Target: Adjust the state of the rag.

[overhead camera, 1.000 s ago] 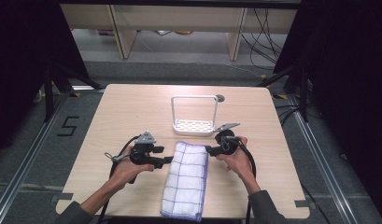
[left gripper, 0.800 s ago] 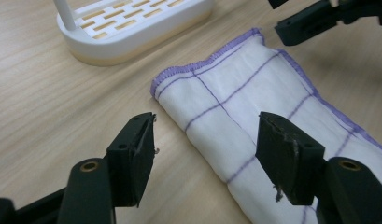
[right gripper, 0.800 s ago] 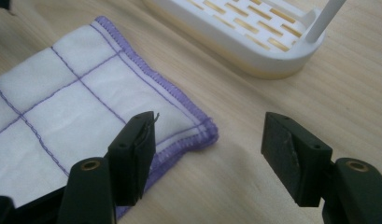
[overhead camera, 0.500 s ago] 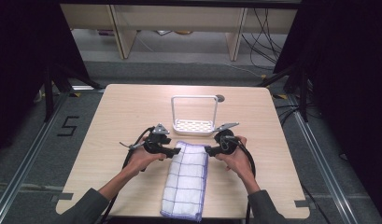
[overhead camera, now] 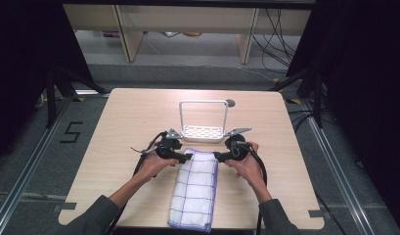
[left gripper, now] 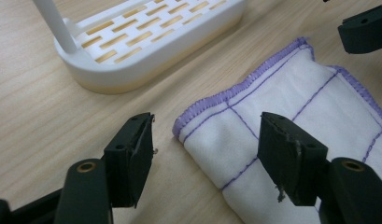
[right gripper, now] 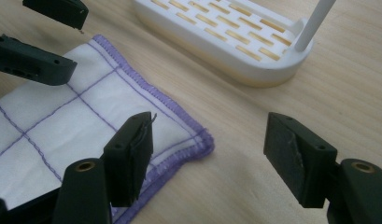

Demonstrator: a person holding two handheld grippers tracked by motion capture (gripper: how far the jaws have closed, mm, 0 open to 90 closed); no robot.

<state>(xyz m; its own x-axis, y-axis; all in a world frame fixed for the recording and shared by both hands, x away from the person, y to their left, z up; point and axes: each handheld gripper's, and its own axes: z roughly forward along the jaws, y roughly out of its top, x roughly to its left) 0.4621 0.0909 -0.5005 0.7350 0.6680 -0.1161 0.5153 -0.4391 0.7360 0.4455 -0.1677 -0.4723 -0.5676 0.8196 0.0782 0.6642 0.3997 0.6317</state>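
A: Looking at the high view, I take the white rack (overhead camera: 204, 131) as my landmark. The folded cloth (overhead camera: 196, 188), white with purple grid lines and a purple stitched hem, lies flat on the wooden table (overhead camera: 119, 122). Its far short edge sits just on my side of the rack, apart from it, and it runs from there toward the near table edge.

B: Where do you have the tongs?

A: I hold the left gripper (overhead camera: 187, 157) at the cloth's far left corner, the one nearest the rack's left end. In the left gripper view that corner (left gripper: 186, 128) lies between the two black jaws, one over bare wood, the other over the cloth. They stand wide and have just been opening a little further. The pads press on nothing.

B: And the other side?

A: The right gripper (overhead camera: 218, 156) sits at the far right corner, near the rack's right end. In the right gripper view that corner (right gripper: 202, 140) lies between the jaws, one above the cloth and one above bare table. These also stand wide, have just been opening, and grip nothing.

B: Are the two tools touching?

A: No. They point at each other across the cloth's far edge, with the width of the cloth between them. From each gripper view I see the other's jaws farther off, beside the rack.
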